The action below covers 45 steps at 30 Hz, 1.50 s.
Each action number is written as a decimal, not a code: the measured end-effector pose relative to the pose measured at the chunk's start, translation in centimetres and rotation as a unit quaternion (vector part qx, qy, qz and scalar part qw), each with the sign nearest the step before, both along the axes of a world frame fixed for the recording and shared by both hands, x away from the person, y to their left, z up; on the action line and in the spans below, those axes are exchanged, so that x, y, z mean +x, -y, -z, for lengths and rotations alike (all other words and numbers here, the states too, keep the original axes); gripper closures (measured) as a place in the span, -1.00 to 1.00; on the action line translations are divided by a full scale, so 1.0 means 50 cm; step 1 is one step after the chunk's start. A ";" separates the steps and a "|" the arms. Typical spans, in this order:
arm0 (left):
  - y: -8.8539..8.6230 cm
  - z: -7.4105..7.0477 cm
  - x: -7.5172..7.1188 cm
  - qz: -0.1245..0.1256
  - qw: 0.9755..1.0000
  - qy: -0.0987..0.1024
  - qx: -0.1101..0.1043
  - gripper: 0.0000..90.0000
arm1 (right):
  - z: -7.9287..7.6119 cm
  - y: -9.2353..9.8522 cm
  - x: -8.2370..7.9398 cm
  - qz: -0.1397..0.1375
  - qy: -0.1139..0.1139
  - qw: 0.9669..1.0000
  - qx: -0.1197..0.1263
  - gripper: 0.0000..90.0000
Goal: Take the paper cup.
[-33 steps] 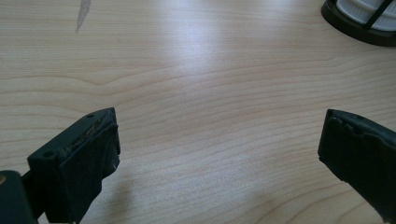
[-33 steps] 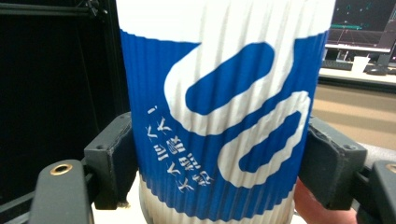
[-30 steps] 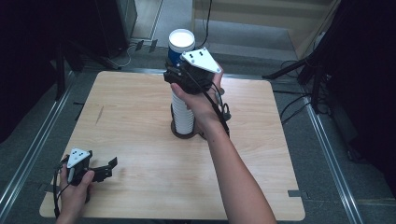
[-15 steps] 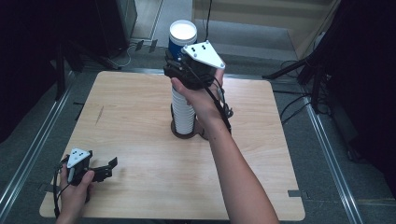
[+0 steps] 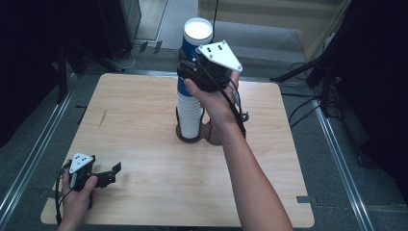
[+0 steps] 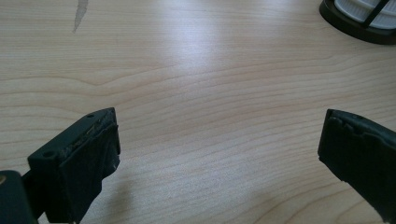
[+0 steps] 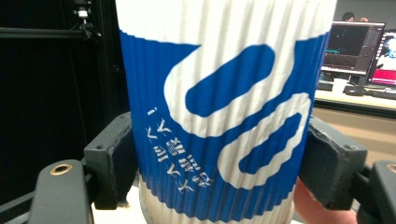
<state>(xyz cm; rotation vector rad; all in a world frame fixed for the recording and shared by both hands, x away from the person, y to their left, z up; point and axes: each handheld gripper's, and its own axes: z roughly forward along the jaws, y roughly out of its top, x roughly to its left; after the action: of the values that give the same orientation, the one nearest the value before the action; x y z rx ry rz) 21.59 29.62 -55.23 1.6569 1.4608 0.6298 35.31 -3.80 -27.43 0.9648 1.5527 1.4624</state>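
Blue-and-white paper cup (image 7: 224,116) sits atop the cup stack (image 5: 190,113) mid-tabletop (image 5: 144,125); we see our right gripper (image 5: 192,65) clamped on its sides. Our left gripper (image 5: 108,174) rests wide open, holding nothing, near the front left corner.

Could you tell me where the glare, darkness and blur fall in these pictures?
High view: table lit, surroundings dark. Left gripper view: pale glare on the wood above the open left tongs, which look soft. Right gripper view: the blue-and-white cup is fairly sharp, the background screens blurred.
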 end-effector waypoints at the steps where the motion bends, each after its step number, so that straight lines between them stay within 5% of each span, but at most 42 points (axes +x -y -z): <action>1: 0.000 0.000 0.000 0.000 1.000 0.000 0.000 -1.00 | 0.000 0.002 -0.001 0.001 0.000 1.000 0.000 -0.51; 6: 0.002 -0.001 -0.001 -0.015 1.000 0.005 0.009 -0.77 | 0.004 0.020 -0.003 0.010 -0.001 1.000 0.000 -0.51; 11: 0.002 -0.001 -0.001 -0.017 1.000 0.004 0.010 -0.77 | 0.010 0.040 -0.006 0.019 -0.001 1.000 -0.001 -0.51; 24: 0.002 -0.001 -0.003 -0.015 1.000 0.000 0.012 -0.96 | 0.028 0.092 -0.021 0.039 0.000 0.999 -0.007 -0.52; 45: 0.007 -0.001 -0.007 -0.020 0.999 0.003 0.031 -1.00 | 0.063 0.143 -0.050 0.062 -0.004 0.998 -0.001 -0.52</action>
<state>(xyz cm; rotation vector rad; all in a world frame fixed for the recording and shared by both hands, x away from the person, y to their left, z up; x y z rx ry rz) 21.24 29.24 -55.17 1.6747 1.4856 0.7075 32.83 -10.97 -30.59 1.0472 1.4721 1.3705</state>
